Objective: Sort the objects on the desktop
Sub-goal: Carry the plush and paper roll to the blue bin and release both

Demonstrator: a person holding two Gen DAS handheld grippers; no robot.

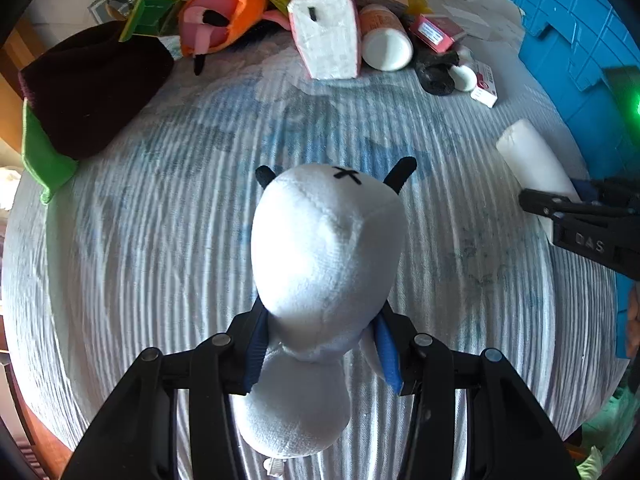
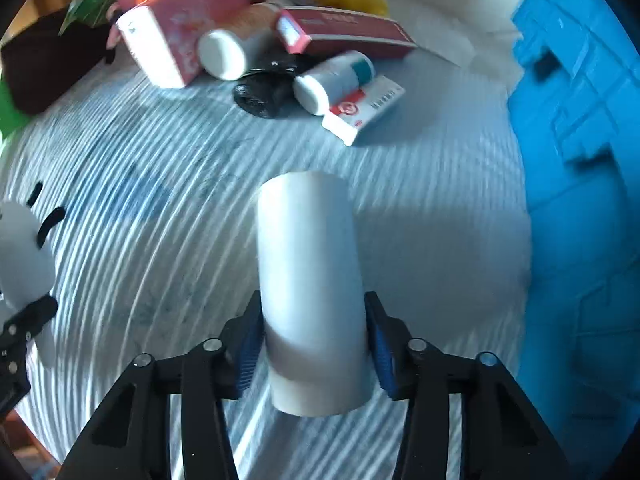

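My left gripper (image 1: 322,350) is shut on a white plush toy (image 1: 324,248) with black ears and an x mark, held above the striped blue-white cloth (image 1: 160,220). The toy also shows at the left edge of the right wrist view (image 2: 24,256). My right gripper (image 2: 314,350) is shut on a white cylinder bottle (image 2: 308,272), pointing forward over the cloth. In the left wrist view the bottle (image 1: 536,164) and right gripper (image 1: 576,216) sit at the right.
A blue plastic crate (image 2: 580,200) stands at the right. At the back lies a pile: pink tissue pack (image 1: 326,28), white-capped bottles (image 2: 224,54), red box (image 2: 352,34), small white-red box (image 2: 364,108), black item (image 2: 260,96), orange-pink plush (image 1: 220,16), dark maroon plush (image 1: 88,80).
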